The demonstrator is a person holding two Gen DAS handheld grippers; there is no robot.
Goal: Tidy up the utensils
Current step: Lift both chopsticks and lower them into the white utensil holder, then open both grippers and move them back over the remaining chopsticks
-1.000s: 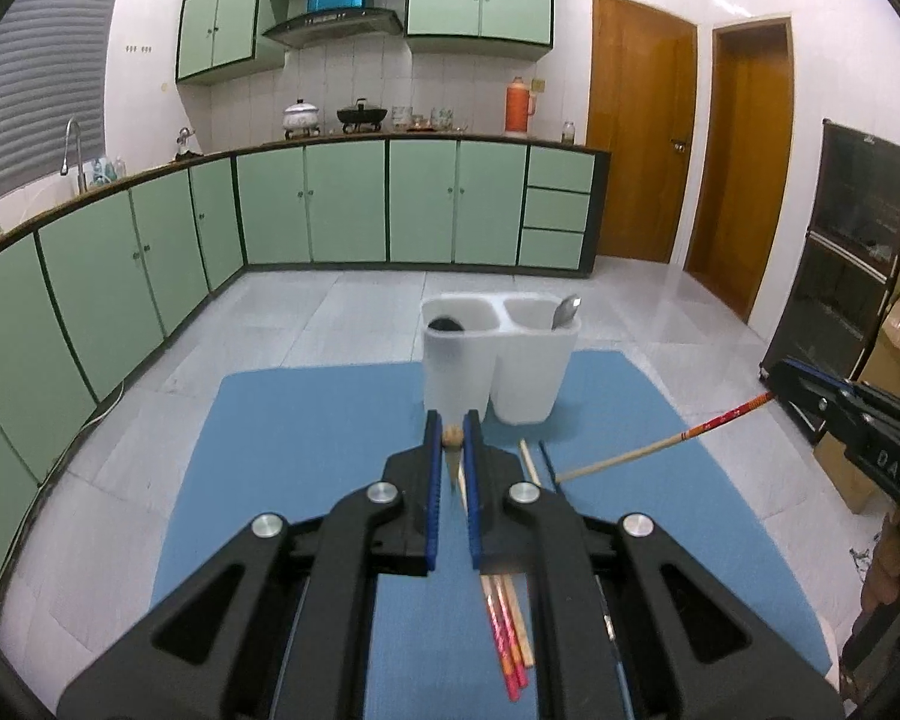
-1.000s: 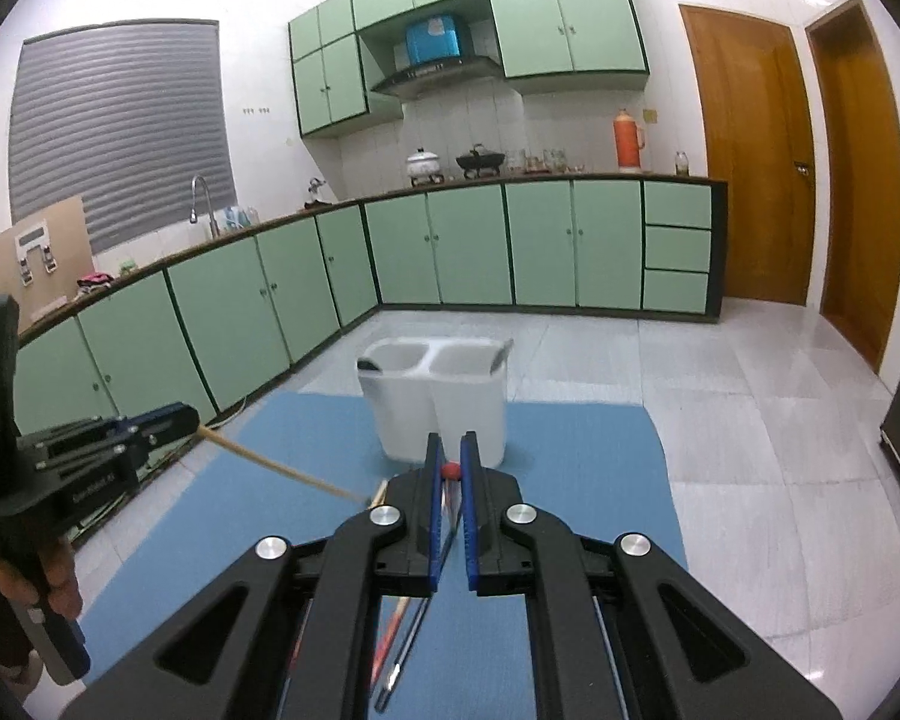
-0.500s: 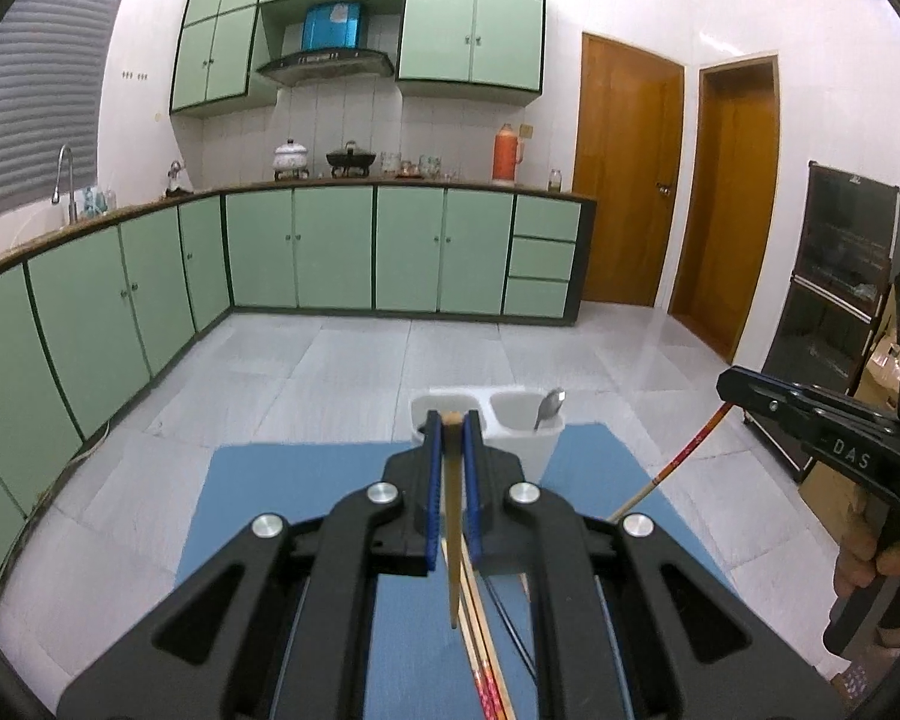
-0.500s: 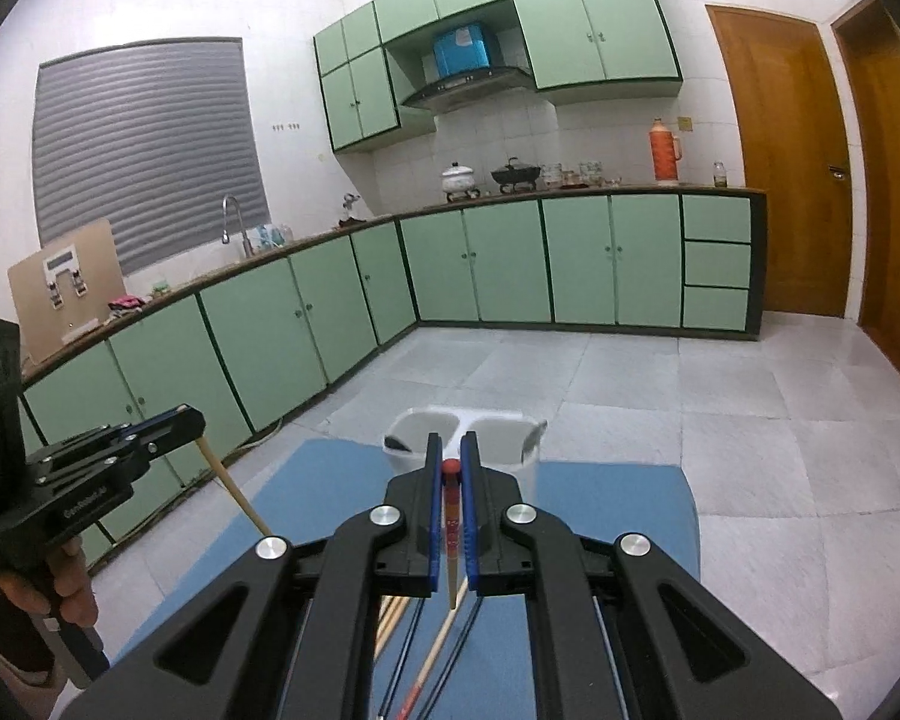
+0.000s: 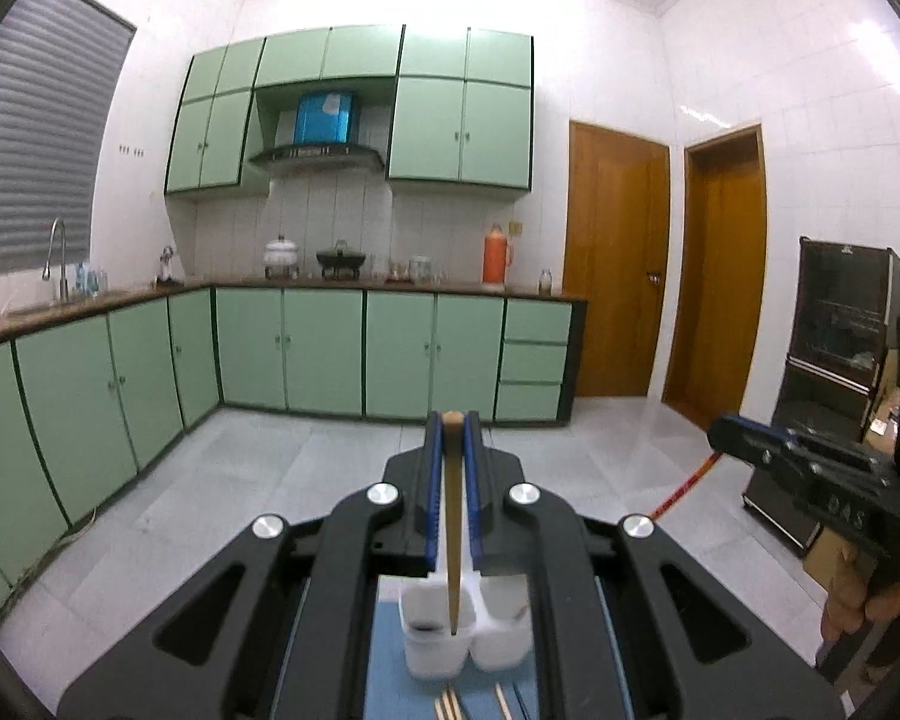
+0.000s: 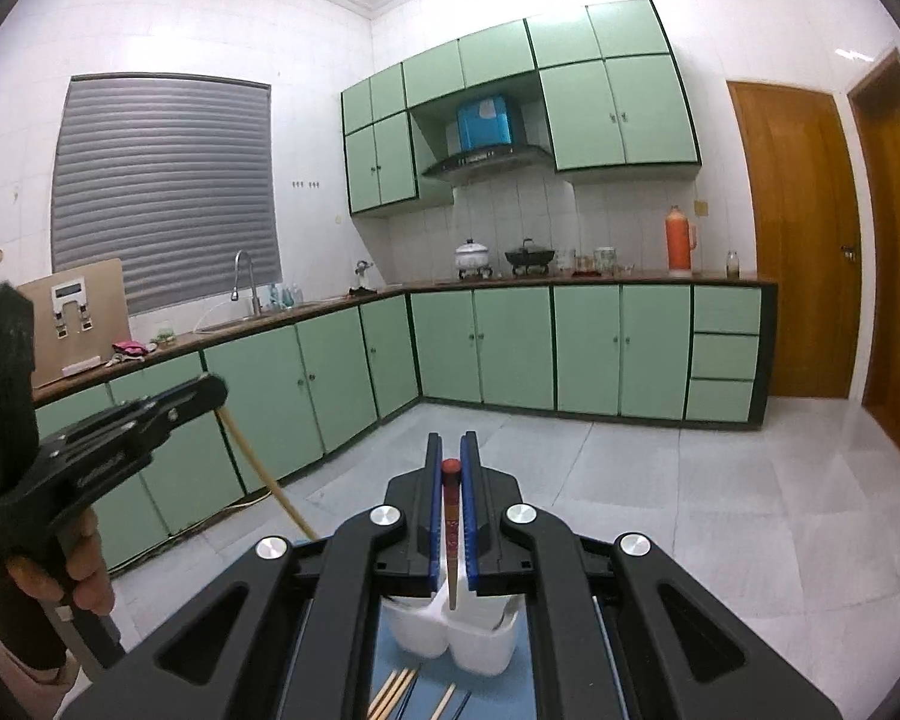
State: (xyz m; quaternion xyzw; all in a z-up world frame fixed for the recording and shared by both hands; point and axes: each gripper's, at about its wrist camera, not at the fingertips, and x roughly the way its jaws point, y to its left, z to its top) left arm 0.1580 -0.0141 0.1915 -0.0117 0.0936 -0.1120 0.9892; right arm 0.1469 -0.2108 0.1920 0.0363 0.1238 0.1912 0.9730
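My left gripper [image 5: 451,420] is shut on a plain wooden chopstick [image 5: 452,540], which hangs tip down over the left cup of the white two-cup holder [image 5: 432,654]. My right gripper [image 6: 450,441] is shut on a red-topped chopstick [image 6: 451,534]; its tip hangs above the divider of the holder [image 6: 480,648]. Each view also catches the other gripper: the left gripper [image 6: 210,387] with its wooden chopstick [image 6: 264,474], and the right gripper [image 5: 720,429] with its red chopstick [image 5: 684,486]. Several loose chopsticks [image 6: 396,687] lie in front of the holder.
The holder stands on a blue mat [image 5: 384,660] on a grey tiled floor. Green cabinets [image 5: 294,348] line the back and left walls. Two wooden doors [image 5: 618,264] are at the right, with a dark cabinet [image 5: 840,360] beside them. A hand [image 6: 84,564] grips the left tool.
Both grippers have risen with their chopsticks, which now hang nearly straight down. The holder has slid from the middle of each view to the bottom edge.
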